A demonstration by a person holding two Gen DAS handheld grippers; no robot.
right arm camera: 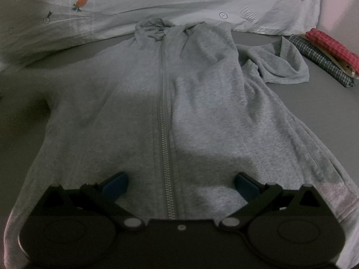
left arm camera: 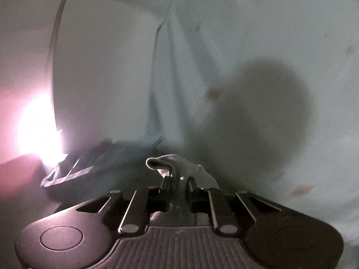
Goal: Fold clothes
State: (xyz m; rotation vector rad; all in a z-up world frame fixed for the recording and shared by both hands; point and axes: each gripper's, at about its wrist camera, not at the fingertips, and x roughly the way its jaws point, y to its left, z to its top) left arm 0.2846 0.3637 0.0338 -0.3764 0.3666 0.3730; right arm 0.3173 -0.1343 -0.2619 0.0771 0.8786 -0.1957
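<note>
Folding sleeve: left tongs (left arm camera: pixel 178 179), lower centre, pinch a grey fold; right tongs (right arm camera: pixel 181 182) gape, empty, above the hoodie (right arm camera: pixel 139 103) spread mid-frame on the bed (right arm camera: pixel 303 103). Carry the fabric inward, keeping it taut.

A bedroom at home, as we read it.
We see a pale duvet (right arm camera: pixel 157 2) printed with small carrots (right arm camera: pixel 83 0) bunched along the far edge of a grey bedsheet (right arm camera: pixel 314 103), a grey zip hoodie (right arm camera: pixel 139 103) spread flat on it, and folded checked cloths (right arm camera: pixel 323 51) stacked at the right, with soft, dim indoor light throughout.
</note>
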